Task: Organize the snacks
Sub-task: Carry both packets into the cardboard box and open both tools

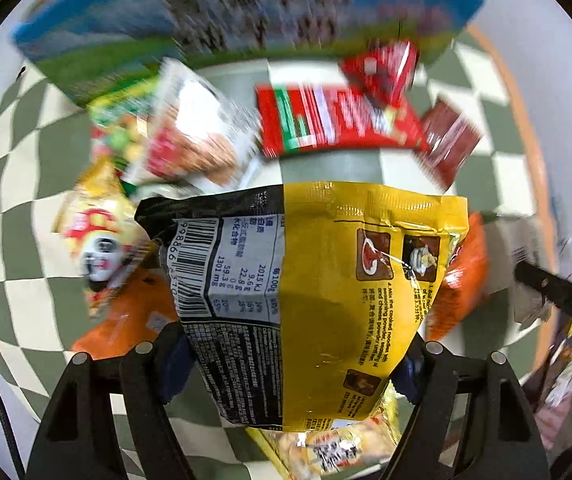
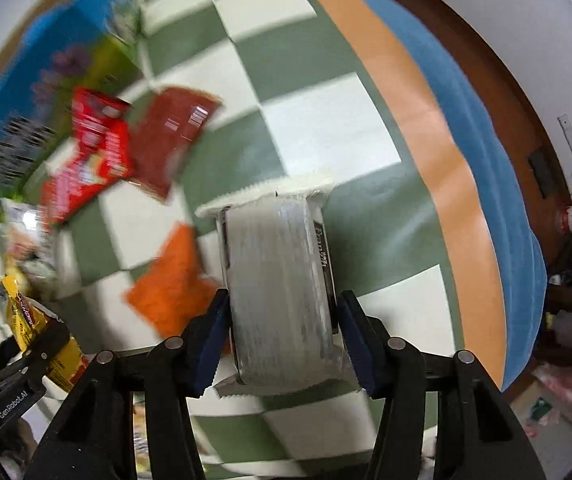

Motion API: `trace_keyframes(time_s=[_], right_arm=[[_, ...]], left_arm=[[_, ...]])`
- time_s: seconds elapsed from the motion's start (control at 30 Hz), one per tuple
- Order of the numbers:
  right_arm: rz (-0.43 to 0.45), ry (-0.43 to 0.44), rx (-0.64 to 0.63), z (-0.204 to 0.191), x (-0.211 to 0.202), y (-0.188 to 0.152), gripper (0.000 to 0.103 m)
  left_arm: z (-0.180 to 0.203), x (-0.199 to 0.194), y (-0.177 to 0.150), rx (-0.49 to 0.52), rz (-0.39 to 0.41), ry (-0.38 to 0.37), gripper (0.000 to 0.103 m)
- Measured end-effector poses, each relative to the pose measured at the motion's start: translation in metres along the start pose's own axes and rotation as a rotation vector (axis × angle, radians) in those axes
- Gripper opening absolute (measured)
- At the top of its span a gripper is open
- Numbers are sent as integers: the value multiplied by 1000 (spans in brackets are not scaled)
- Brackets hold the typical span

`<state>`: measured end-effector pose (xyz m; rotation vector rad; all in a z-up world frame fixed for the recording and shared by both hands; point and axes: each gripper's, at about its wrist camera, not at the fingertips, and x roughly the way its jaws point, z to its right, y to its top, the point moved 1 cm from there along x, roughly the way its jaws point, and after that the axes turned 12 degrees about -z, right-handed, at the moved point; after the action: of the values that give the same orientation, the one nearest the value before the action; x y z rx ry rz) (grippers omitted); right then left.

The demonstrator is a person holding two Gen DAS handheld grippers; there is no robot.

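- The left gripper [image 1: 292,364] is closed on a yellow and black noodle packet [image 1: 310,292], with its back side and barcode towards the camera. The packet is lifted above the checkered cloth [image 1: 14,216].
- The right gripper [image 2: 282,336] is closed on a grey wrapped packet [image 2: 278,292], pinched on its two long sides. This packet is also held above the checkered cloth.
- Relative to the noodle packet, the other snacks lie on the cloth beyond it: a red box [image 1: 334,120] and a white biscuit packet [image 1: 194,132] behind it, a clown-face bag [image 1: 102,236] at its left, an orange bag [image 1: 462,276] at its right. A big blue box [image 1: 222,12] is the farthest behind it.
- I judge that both packets are being carried to a sorting place. To do it well, keep both grips firm, because a soft packet can slide out of the pads, and move each one high enough to pass over the loose snacks. Keep the two grippers apart so the packets do not knock together.
- The surroundings are blurred in both views, so most labels cannot be read.
- The place where the packets should go is not visible.
- The lower end of the noodle packet is hidden between the fingers. Another packet [image 1: 326,448] below it is cut off by the frame.
- The printing on the grey wrapped packet is too smeared to tell what is inside.
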<state>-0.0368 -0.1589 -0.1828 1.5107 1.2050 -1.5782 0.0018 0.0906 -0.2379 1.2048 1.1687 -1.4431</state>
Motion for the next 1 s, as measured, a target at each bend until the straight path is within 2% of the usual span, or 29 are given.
trace_keyframes(time_s=[0.03, 0.1, 0.2, 0.27, 0.4, 0.53, 0.7, 0.87, 1.0], right_arm=[[13, 27, -4, -6, -13, -3, 48], [33, 73, -23, -16, -32, -10, 48], [73, 96, -82, -55, -55, -13, 48], [94, 140, -115, -69, -67, -25, 48], [163, 217, -203, -94, -114, -19, 48], [234, 287, -282, -139, -153, 6, 48], [306, 280, -342, -191, -175, 56, 48], [328, 219, -388, -236, -165, 111, 48], [313, 174, -410, -261, -139, 149, 48]], left_arm=[[-18, -15, -6, -6, 23, -20, 78], [-27, -38, -13, -22, 58, -46, 78], [-36, -91, 10, -38, 117, -73, 78], [-27, -146, 59, -42, 138, -83, 78], [-33, -184, 90, -61, 168, -119, 78], [-38, -204, 139, -91, 189, -150, 78], [-42, -198, 235, -124, 200, -134, 78], [-52, -173, 315, -127, 111, -102, 78], [-65, -138, 361, -150, 40, -103, 78]])
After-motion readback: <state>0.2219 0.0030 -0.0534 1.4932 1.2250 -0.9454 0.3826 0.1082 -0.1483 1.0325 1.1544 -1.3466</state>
